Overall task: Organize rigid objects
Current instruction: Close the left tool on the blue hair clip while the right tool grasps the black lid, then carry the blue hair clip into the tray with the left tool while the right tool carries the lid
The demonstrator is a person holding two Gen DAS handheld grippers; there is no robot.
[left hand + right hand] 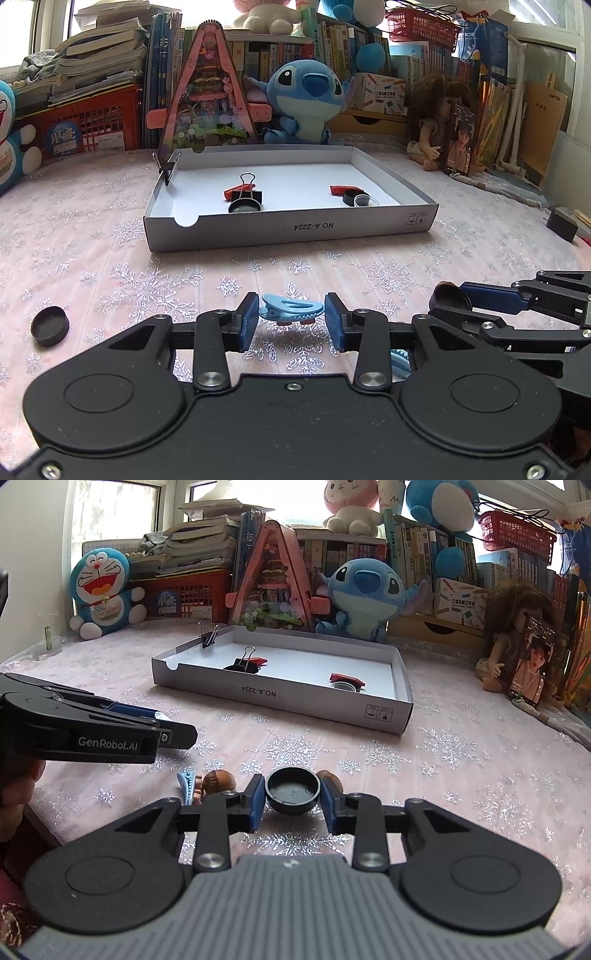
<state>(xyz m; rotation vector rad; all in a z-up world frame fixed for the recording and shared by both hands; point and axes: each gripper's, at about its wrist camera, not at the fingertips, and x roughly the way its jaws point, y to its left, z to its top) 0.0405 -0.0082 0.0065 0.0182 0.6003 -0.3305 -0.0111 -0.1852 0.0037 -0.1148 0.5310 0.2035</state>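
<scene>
A white cardboard tray (pixel 291 230) (pixel 280 698) lies on the table and holds binder clips, red pieces and black caps. My left gripper (pixel 291 317) has its blue pads on both sides of a light blue clip (pixel 290 309) lying on the cloth; whether the pads touch it I cannot tell. My right gripper (pixel 293 794) is shut on a black round cap (pixel 293 789), also seen in the left wrist view (pixel 450 298). A second black cap (pixel 50 325) lies at the left.
A small figure with brown hair (pixel 218 781) and a blue toothed clip (pixel 186 781) lie left of my right gripper. Plush toys (pixel 306 99), books, a red basket (pixel 92 125) and a doll (pixel 439 122) line the table's back.
</scene>
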